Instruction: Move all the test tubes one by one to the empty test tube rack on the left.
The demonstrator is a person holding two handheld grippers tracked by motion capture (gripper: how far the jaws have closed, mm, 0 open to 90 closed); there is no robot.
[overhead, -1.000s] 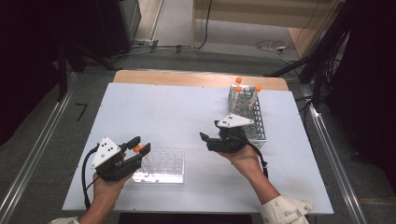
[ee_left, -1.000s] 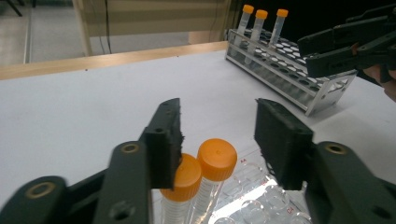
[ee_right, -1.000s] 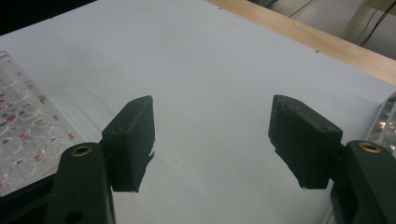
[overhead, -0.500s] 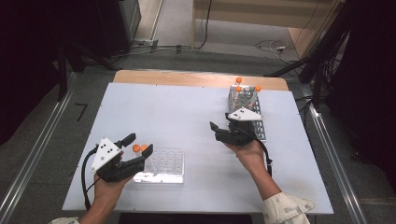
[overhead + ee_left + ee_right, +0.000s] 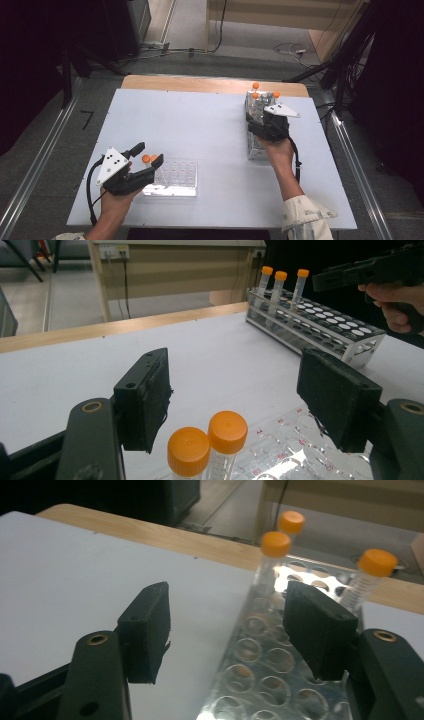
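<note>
- Right tongs (image 5: 260, 122): spread, nothing between the jaws; the jaws have just been closing a little, still on empty air. They hang over the near-middle part of the metal rack (image 5: 256, 145) at the far right of the counter (image 5: 200, 115).
- Three orange-capped tubes (image 5: 275, 560) stand upright in the rack's far end, straight ahead of the right tongs and slightly beyond the jaw tips. The long axis of each is vertical, so the jaws would have to close across the tube wall from the sides, below the cap.
- Nearest tube: in the right gripper view it stands between the lines of the two jaws, closer to the right-hand one; a second tube (image 5: 367, 580) stands just outside that jaw.
- Left tongs (image 5: 142, 162): spread and empty, with no further jaw motion in the last half second. Two orange-capped tubes (image 5: 207, 450) stand upright in the clear tray (image 5: 175, 179) just below and between the jaws, apart from the pads.
- Judgement: the right hand is much the nearer to the rack tubes; the left lies well apart from them, across the counter.
</note>
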